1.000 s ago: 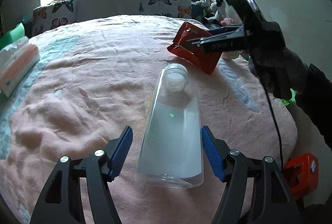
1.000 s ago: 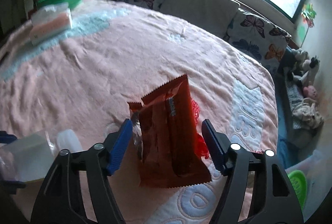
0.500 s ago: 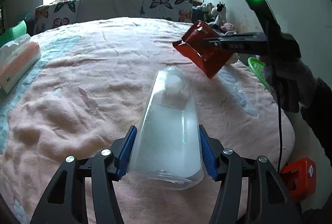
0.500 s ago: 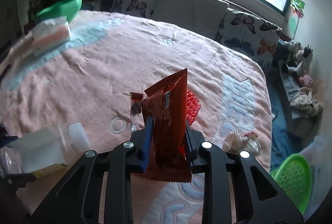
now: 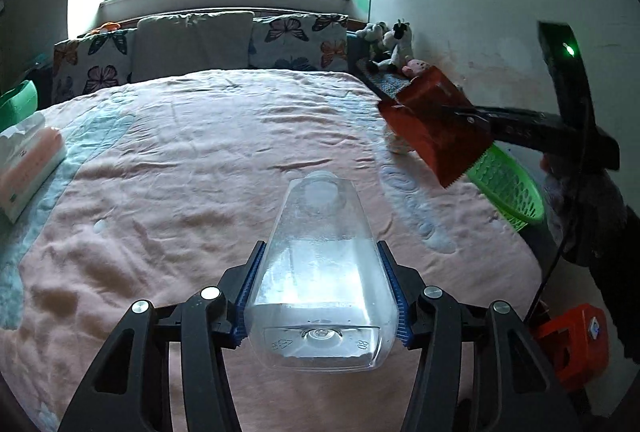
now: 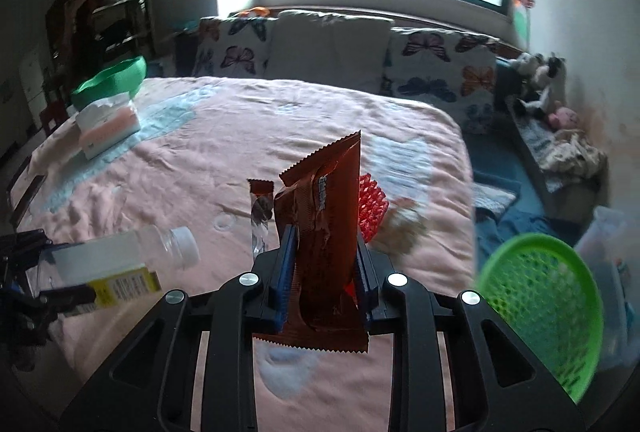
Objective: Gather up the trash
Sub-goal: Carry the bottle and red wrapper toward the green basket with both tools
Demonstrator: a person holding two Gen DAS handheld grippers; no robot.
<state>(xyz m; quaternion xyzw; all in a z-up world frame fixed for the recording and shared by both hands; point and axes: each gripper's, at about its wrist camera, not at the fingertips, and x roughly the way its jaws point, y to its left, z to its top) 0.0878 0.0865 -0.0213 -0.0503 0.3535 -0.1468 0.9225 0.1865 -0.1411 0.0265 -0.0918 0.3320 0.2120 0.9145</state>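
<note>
gripping a clear plastic bottle [image 5: 320, 272] by its sides, the left gripper [image 5: 321, 288] holds it above the near edge of the pink bed [image 5: 192, 168], cap pointing away. the right gripper [image 6: 322, 264] is clenched on a red snack wrapper [image 6: 326, 228], lifted over the bed's right edge, w/ a green basket [image 6: 540, 316] just beyond that edge. small wrappers [image 6: 260, 208] lie mid-bed; tissue pack [image 6: 108, 124] sits near the left edge. most of the bed btwn is bare.

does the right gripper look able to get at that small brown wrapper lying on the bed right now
Probably not: the right gripper is shut on the red snack bag, so its fingers are occupied, though the small brown wrapper lies uncovered on the bed.
</note>
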